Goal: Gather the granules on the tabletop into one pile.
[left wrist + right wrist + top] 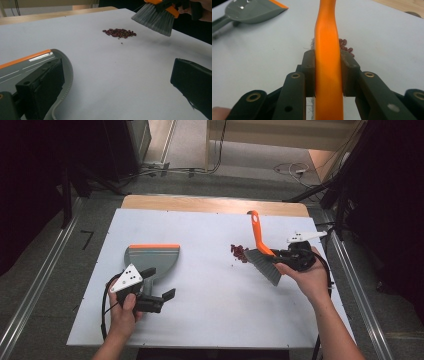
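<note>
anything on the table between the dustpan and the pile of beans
No: in the high view, bare white table lies between the dustpan and the beans.

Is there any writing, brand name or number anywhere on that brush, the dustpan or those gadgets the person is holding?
No readable text anywhere.
Brush: plain orange handle, no lettering visible.
Dustpan: grey with an orange edge strip, no label visible.
Left hand-held gripper: its grey plate carries dark dots only, no characters.
Right hand-held gripper: black jaws with brass-coloured rivets, no markings.

Glossy orange plastic brush handle [328, 65]
</note>
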`<action>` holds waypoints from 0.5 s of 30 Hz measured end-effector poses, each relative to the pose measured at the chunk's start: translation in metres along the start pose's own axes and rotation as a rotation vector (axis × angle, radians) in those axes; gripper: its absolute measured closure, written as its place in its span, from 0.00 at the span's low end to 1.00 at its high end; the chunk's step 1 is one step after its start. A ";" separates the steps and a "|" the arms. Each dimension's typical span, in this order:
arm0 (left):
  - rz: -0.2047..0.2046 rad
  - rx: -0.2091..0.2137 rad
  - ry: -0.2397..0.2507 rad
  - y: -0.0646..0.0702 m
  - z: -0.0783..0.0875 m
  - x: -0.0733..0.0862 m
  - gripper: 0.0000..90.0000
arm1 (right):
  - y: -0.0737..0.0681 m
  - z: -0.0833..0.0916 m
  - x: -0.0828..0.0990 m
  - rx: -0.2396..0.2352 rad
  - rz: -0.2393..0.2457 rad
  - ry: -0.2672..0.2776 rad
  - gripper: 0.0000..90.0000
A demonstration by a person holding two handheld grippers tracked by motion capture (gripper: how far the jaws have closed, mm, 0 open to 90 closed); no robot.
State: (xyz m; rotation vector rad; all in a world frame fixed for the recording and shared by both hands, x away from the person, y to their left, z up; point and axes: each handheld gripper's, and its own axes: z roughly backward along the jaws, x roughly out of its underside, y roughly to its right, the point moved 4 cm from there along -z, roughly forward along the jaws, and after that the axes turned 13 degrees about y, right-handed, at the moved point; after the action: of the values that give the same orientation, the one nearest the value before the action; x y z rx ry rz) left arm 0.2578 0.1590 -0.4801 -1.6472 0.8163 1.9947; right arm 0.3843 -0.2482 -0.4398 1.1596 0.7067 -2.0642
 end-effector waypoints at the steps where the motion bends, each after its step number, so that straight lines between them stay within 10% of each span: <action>1: -0.001 -0.001 0.002 0.000 0.000 0.000 0.00 | -0.001 0.005 0.002 0.006 -0.013 0.011 0.76; 15: -0.004 -0.002 0.009 0.000 0.002 -0.001 0.00 | -0.014 0.055 0.049 0.058 -0.123 0.081 0.76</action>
State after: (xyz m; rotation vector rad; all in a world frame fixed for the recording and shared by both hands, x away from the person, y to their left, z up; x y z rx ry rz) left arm 0.2567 0.1598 -0.4787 -1.6585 0.8141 1.9877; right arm 0.3259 -0.2918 -0.4552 1.2672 0.7786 -2.1623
